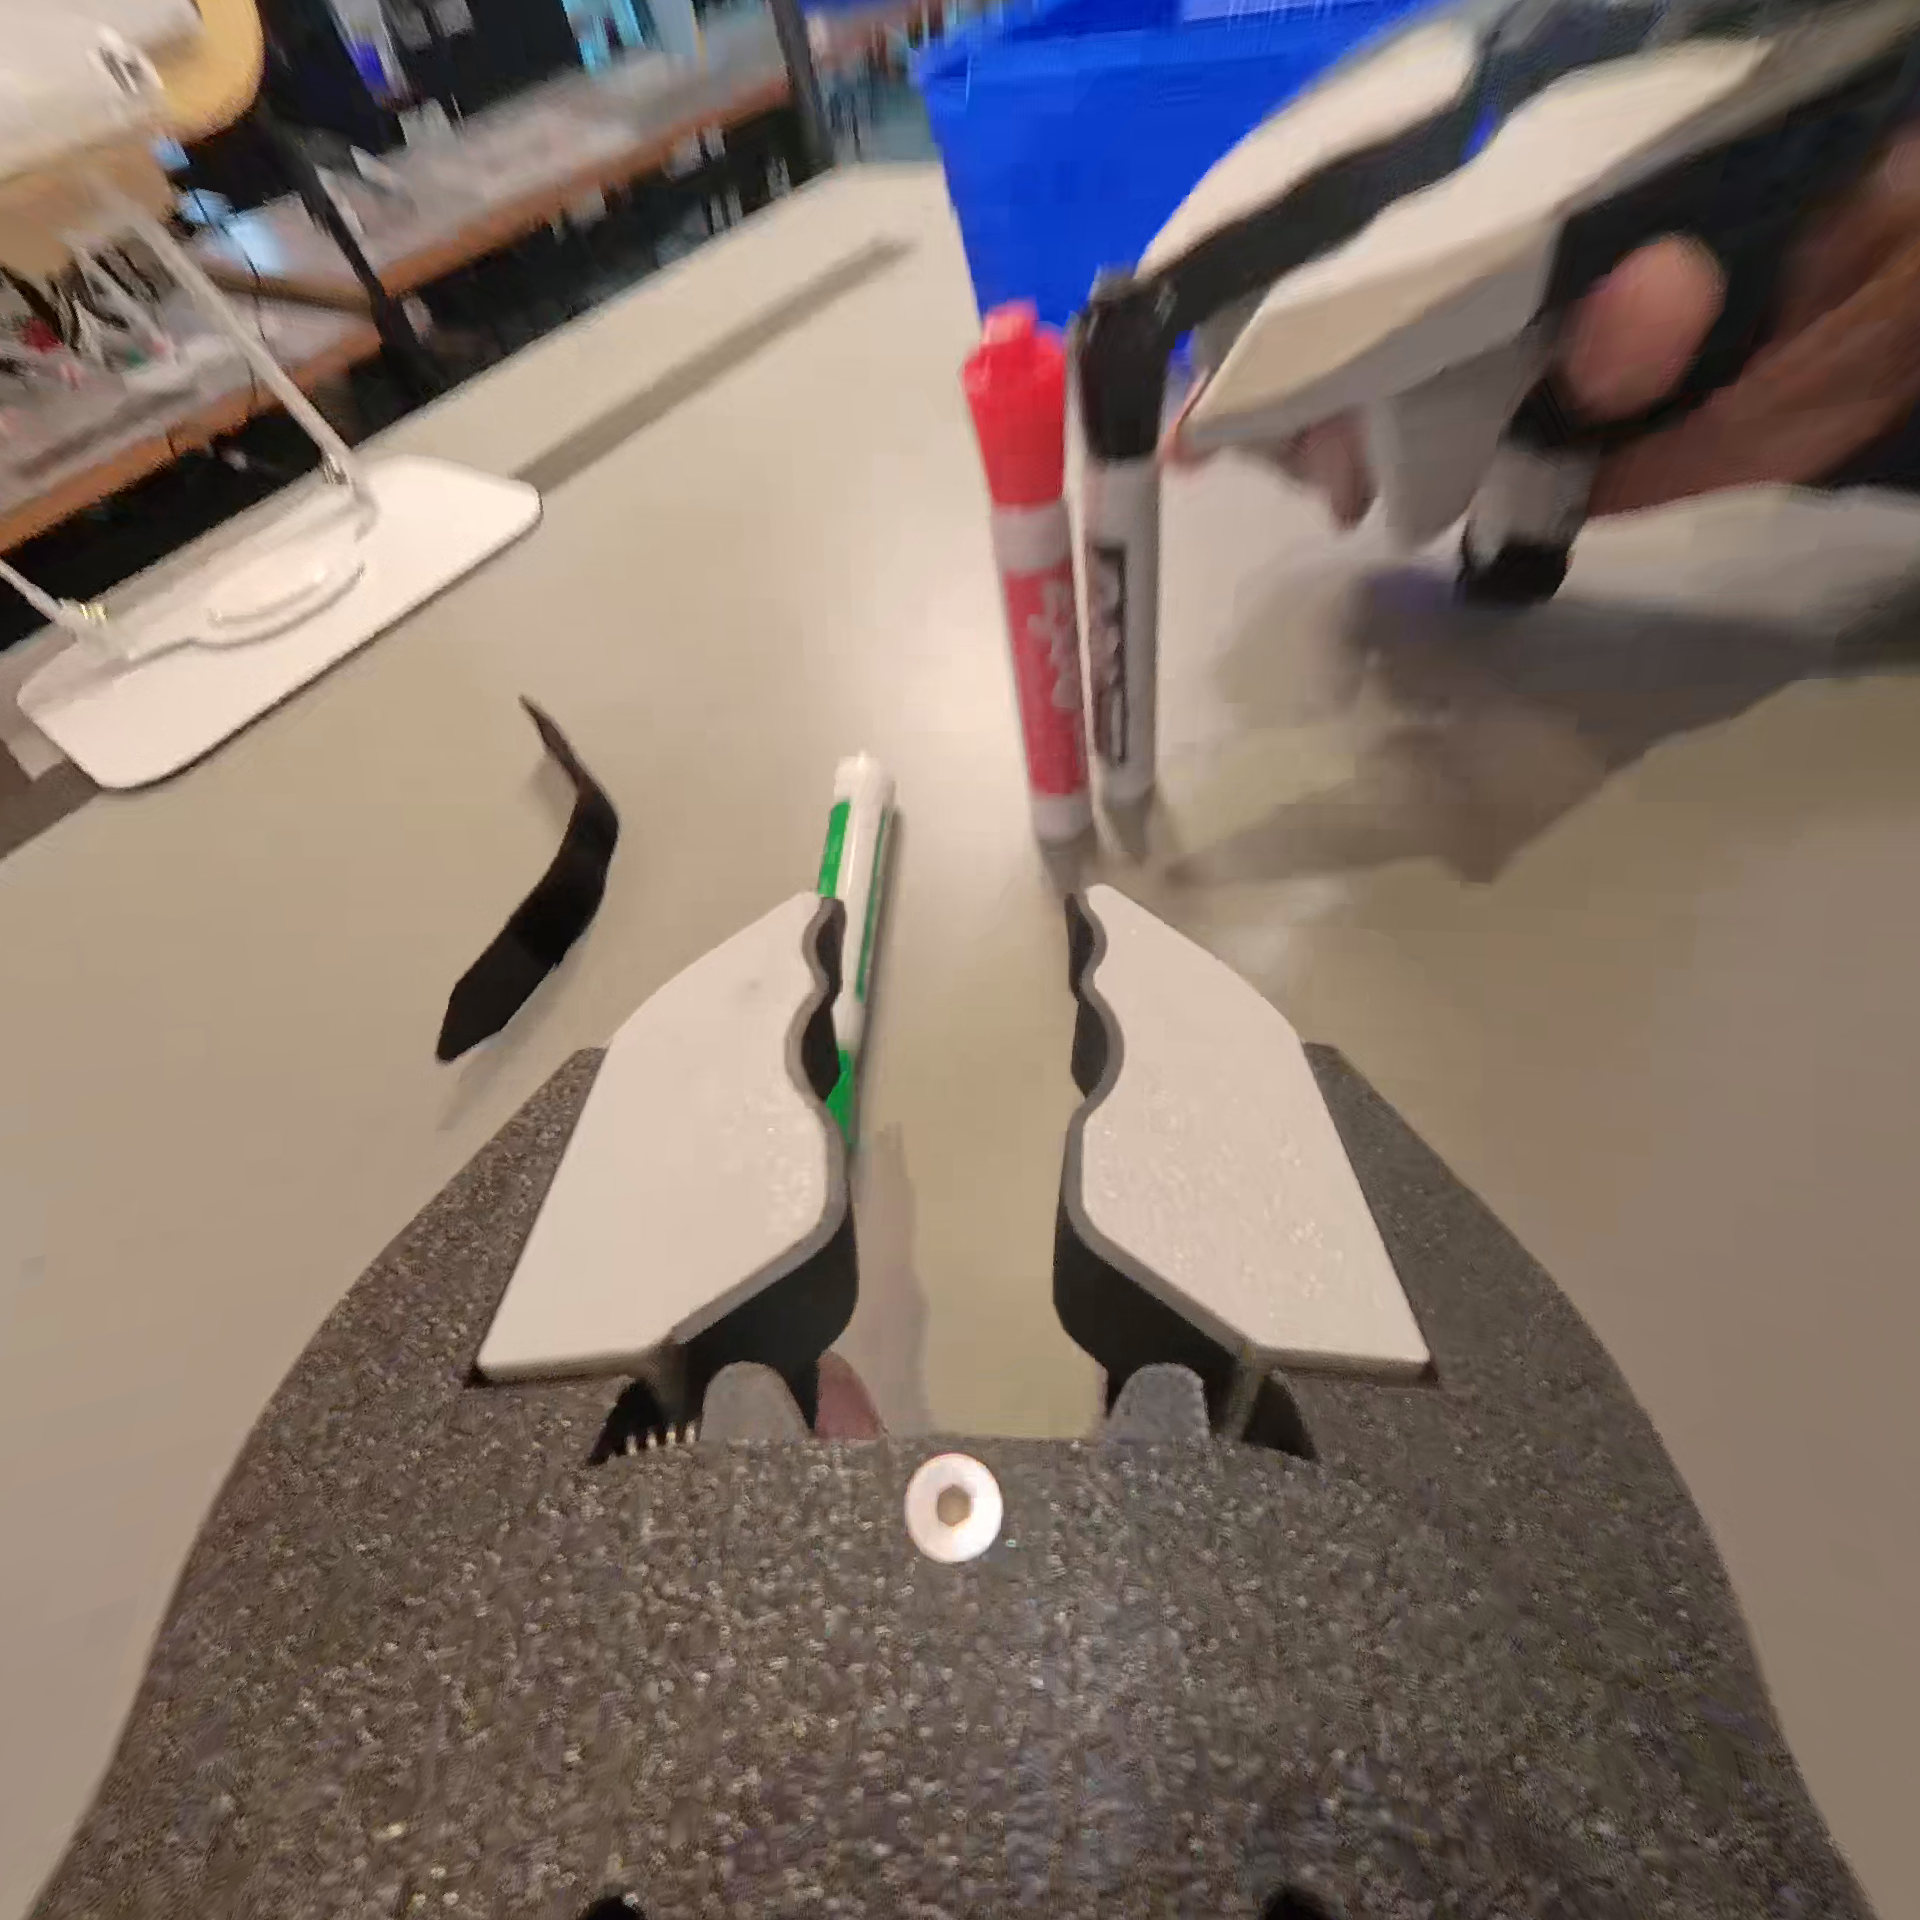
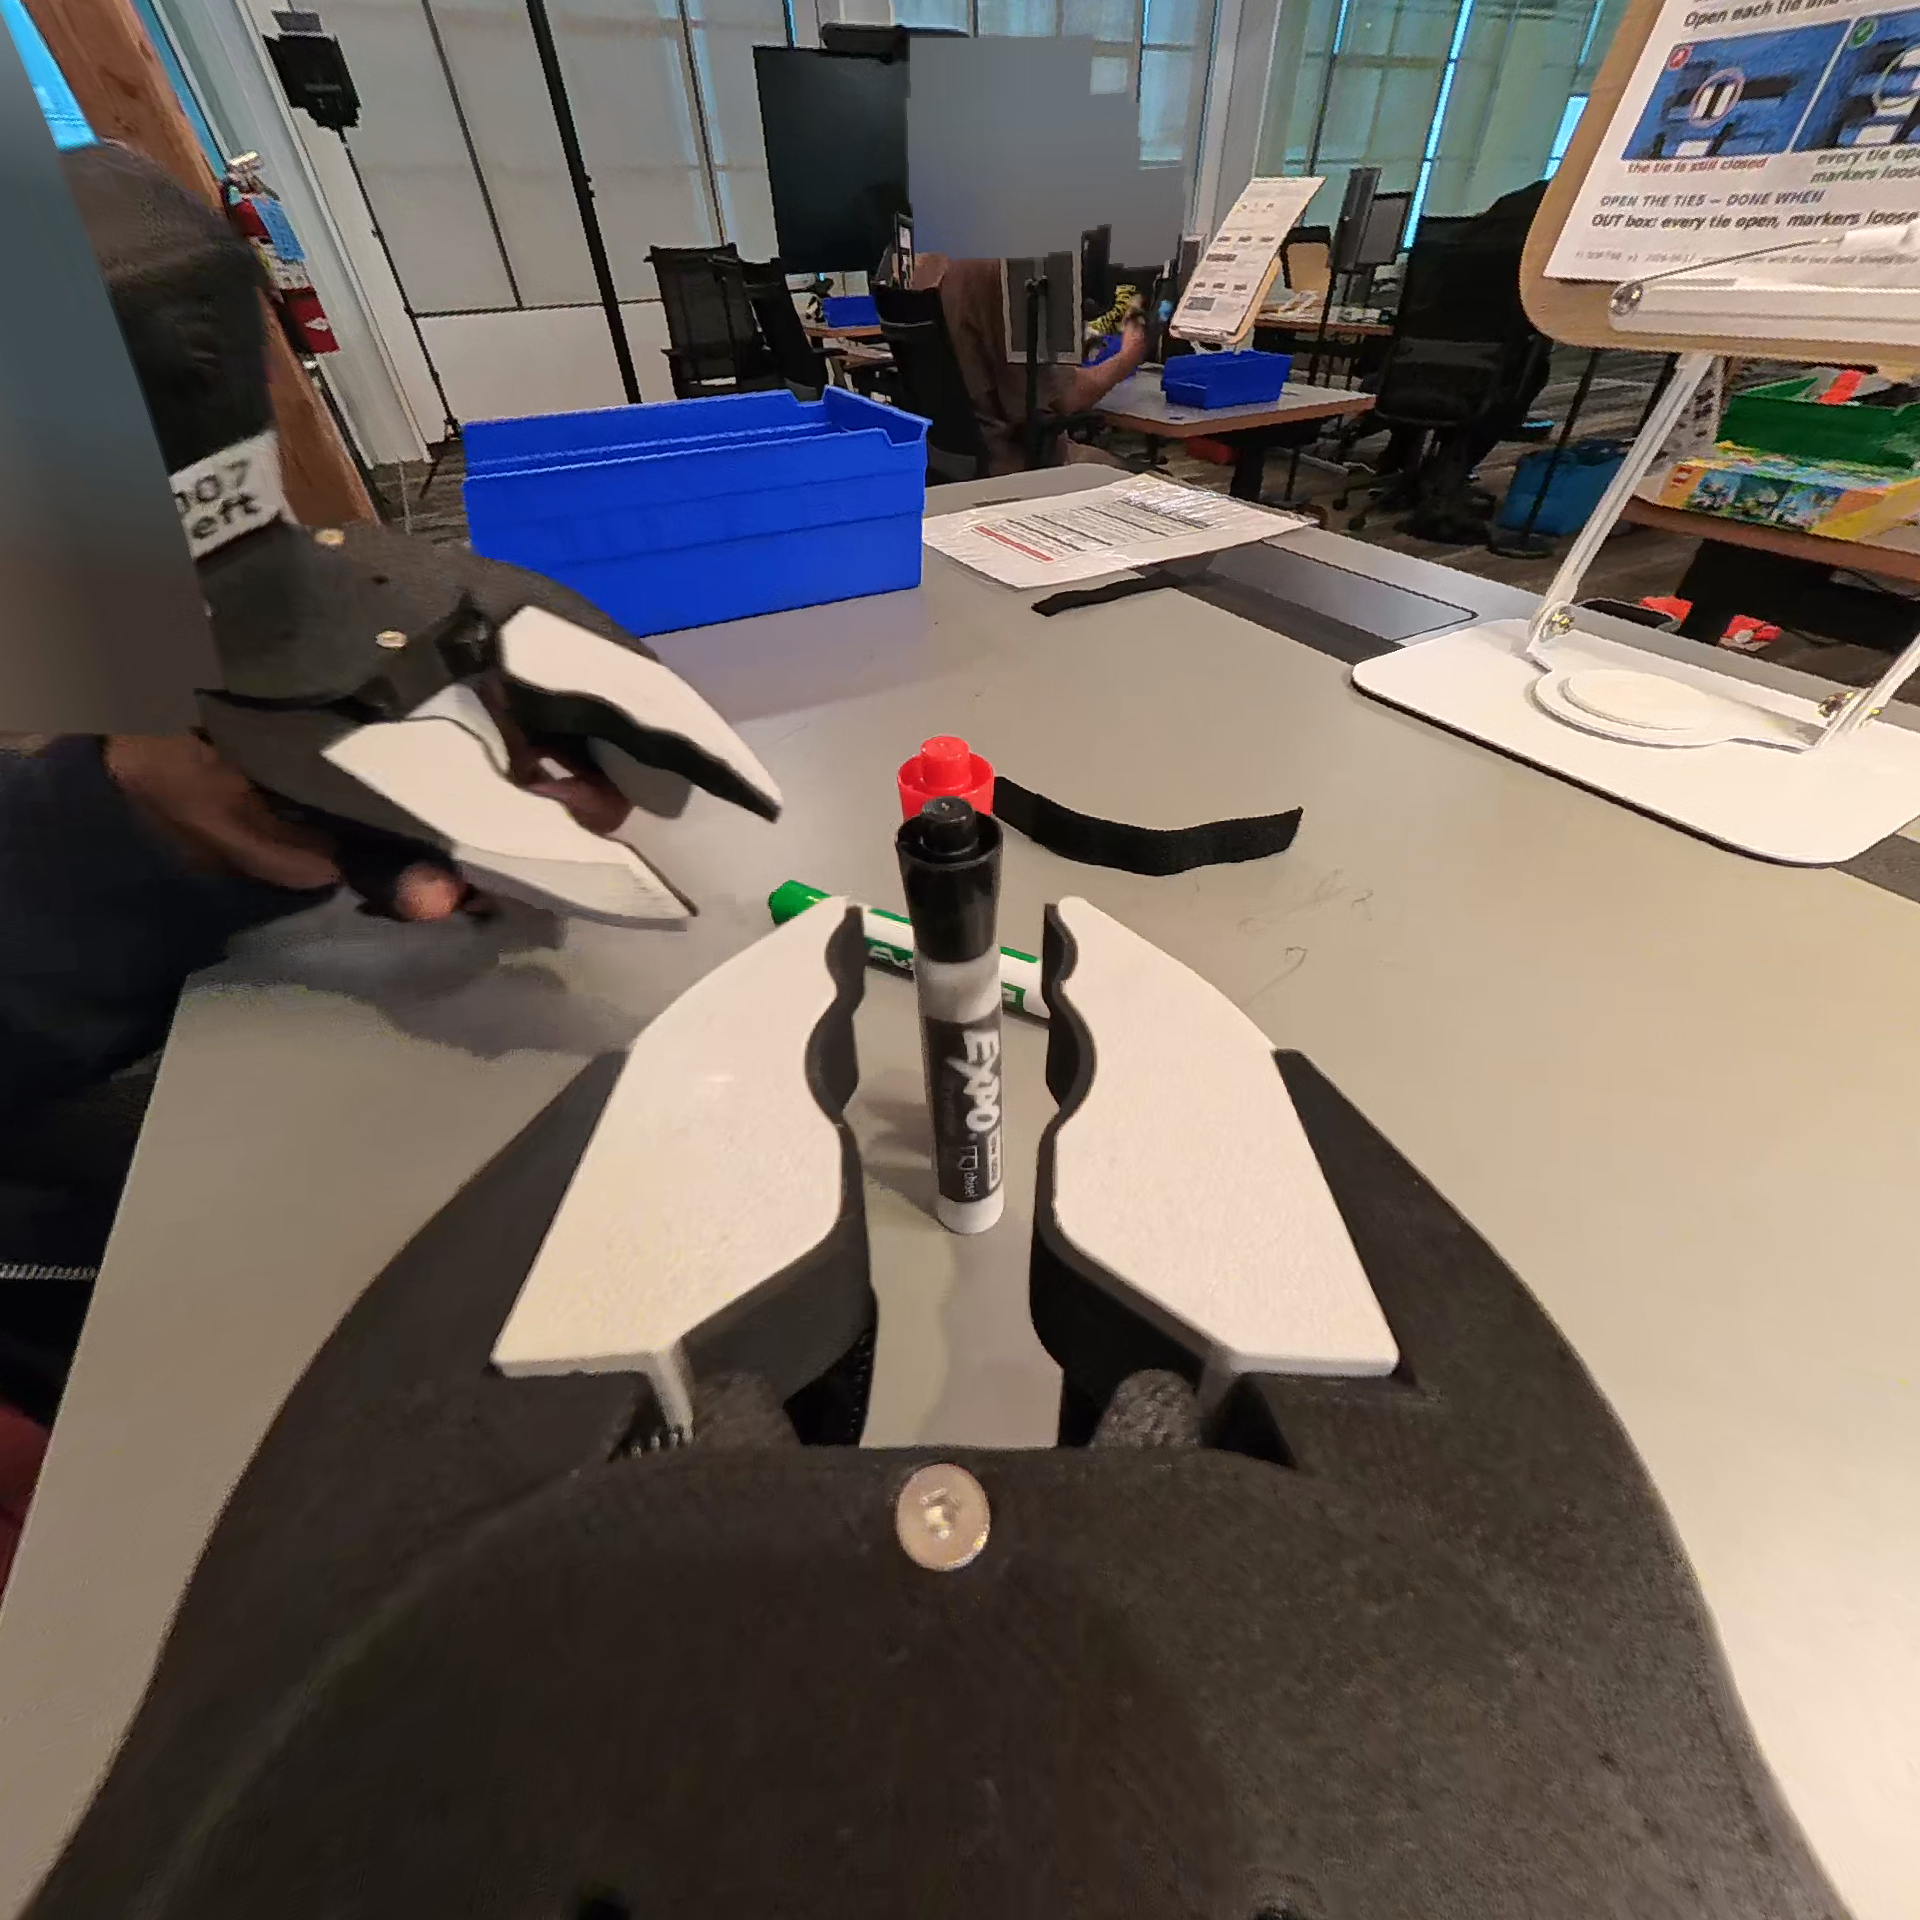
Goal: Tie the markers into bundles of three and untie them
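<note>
My right gripper [image 2: 951, 920] is open. A black marker [image 2: 956, 1039] stands upright on the grey table [image 2: 1455, 1143] between its fingers, with a gap on each side. A red marker [image 2: 940, 774] stands upright just behind it. A green marker [image 2: 1013, 971] lies flat beyond the fingertips. My left gripper [image 1: 951, 914] is open and empty. The green marker [image 1: 862, 883] lies on the table along its left finger, not pressed. The red marker [image 1: 1034, 582] and black marker [image 1: 1120, 582] stand ahead to the right, below the blurred right gripper [image 1: 1169, 348]. A black strap [image 1: 540, 904] lies loose to the left.
The strap [image 2: 1153, 836] lies right of the red marker; a second strap [image 2: 1101, 597] lies farther back. A blue bin [image 2: 696, 520] stands at the far edge beside a sheet of paper [image 2: 1101, 525]. A white stand base [image 2: 1621, 727] sits at the right. The left gripper [image 2: 727, 862] hovers at the left. My right fingertips sit around 10 cm from my left ones.
</note>
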Motion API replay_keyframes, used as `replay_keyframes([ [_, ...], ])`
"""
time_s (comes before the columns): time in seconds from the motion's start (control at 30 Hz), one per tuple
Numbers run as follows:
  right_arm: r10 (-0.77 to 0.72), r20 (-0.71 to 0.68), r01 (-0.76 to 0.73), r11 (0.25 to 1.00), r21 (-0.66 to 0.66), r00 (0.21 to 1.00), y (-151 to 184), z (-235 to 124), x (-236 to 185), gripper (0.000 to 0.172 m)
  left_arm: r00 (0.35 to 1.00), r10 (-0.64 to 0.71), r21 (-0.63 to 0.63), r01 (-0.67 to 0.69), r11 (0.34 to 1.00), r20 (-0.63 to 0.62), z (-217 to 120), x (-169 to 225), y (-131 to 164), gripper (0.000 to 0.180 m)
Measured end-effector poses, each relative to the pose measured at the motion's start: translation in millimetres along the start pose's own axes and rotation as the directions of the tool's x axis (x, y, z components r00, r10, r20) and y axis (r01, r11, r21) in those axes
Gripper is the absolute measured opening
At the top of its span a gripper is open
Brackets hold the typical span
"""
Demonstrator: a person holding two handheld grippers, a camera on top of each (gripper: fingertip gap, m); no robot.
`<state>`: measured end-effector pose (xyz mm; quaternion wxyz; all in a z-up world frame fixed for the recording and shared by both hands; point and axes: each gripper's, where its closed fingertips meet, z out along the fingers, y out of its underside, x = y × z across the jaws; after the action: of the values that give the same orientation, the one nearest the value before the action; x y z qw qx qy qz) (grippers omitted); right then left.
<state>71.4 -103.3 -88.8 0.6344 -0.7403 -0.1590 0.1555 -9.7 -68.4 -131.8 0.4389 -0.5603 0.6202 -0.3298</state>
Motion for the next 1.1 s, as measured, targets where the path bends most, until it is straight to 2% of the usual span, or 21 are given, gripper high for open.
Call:
replay_keyframes([
  [0.07, -0.018, 0.026, 0.018, 1.0, 0.0, 1.0, 1.1, -3.4, -2.1, 0.042, 0.999, 0.037, -0.121, -0.037, 0.992, -0.007, 1.5, -10.0, 19.5, 0.042],
  [0.17, -0.049, 0.03, 0.049, 0.999, 0.014, 0.998, -1.7, -8.3, -3.5, 0.06, 0.993, 0.115, -0.299, -0.115, 0.947, -0.016, 4.8, -25.2, 48.9, 0.032],
  [0.27, -0.092, -0.014, 0.092, 0.995, 0.043, 0.996, -9.3, -10.5, 0.8, 0.078, 0.978, 0.206, -0.401, -0.199, 0.894, -0.026, 11.4, -36.4, 64.4, 0.019],
  [0.4, -0.082, -0.064, 0.088, 0.992, 0.092, 0.995, -22.2, -11.2, 12.0, 0.086, 0.98, 0.196, -0.401, -0.194, 0.895, -0.036, 28.4, -44.6, 59.1, 0.019],
  [0.63, 0.036, -0.115, -0.012, 0.98, 0.198, 0.993, -46.6, -11.2, 39.5, 0.086, 0.985, 0.166, -0.403, -0.174, 0.898, -0.055, 58.1, -58.3, 49.0, 0.02],
  [0.7, 0.048, -0.12, -0.022, 0.978, 0.205, 0.992, -48.8, -10.4, 44.8, 0.086, 0.98, 0.191, -0.416, -0.197, 0.888, -0.057, 57.7, -61.7, 46.1, 0.026],
  [0.8, 0.024, -0.15, 0.007, 0.979, 0.202, 0.988, -52.6, -11.9, 55.2, 0.083, 0.976, 0.215, -0.367, -0.214, 0.905, -0.04, 47.9, -69.2, 27.1, 0.03],
  [0.9, 0.013, -0.18, 0.026, 0.977, 0.213, 0.984, -59.7, -10.3, 70.2, 0.077, 0.977, 0.213, -0.264, -0.202, 0.943, 0.011, 38.0, -88.1, -2.7, 0.034],
  [1.0, -0.011, -0.208, 0.055, 0.977, 0.207, 0.978, -61.9, 3.2, 88.7, 0.07, 0.976, 0.185, -0.076, -0.177, 0.981, 0.113, 39.7, -121.8, -42.2, 0.039],
  [1.1, -0.025, -0.239, 0.08, 0.972, 0.222, 0.971, -61.7, 20.4, 105.3, 0.055, 0.972, 0.093, 0.171, -0.131, 0.977, 0.215, 49.7, -164.1, -66.3, 0.046],
])
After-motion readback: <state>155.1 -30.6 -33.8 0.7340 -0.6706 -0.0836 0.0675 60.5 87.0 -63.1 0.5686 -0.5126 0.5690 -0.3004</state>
